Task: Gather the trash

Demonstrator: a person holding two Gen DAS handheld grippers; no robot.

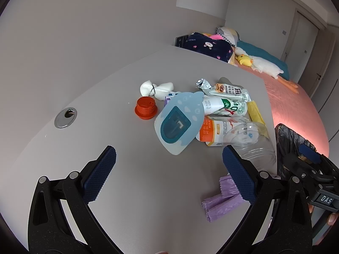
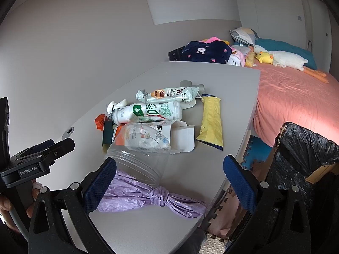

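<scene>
- The right gripper [image 2: 169, 182], black-framed with blue textured pads, stands spread wide with nothing between its fingers; it slopes down over the near corner of the pale grey table [image 2: 148, 228].
- The left gripper [image 1: 169, 173] is equally wide and empty, tilted down at bare tabletop short of the pile.
- The trash lies in a loose heap ahead of both tools: a clear plastic cup [image 2: 137, 154] on its side, a white drink bottle with green print [image 2: 148, 112], a flattened white and orange carton [image 2: 169, 135], a long yellow wrapper [image 2: 211, 122], a silver snack wrapper [image 2: 171, 94], an orange screw cap [image 1: 145, 108] and a light blue blister card [image 1: 178, 122].
- Nearest the right gripper is the knotted lilac plastic bag [image 2: 152, 199], just ahead of its fingers, its long axis running across the view from the left pad towards the table edge.
- The bin lined with a black bag [image 2: 300, 160] stands off the table on the right gripper's outer side, so the right hand looks better placed for bag, cup and drop.
- The left gripper is nearer the blister card and cap.
</scene>
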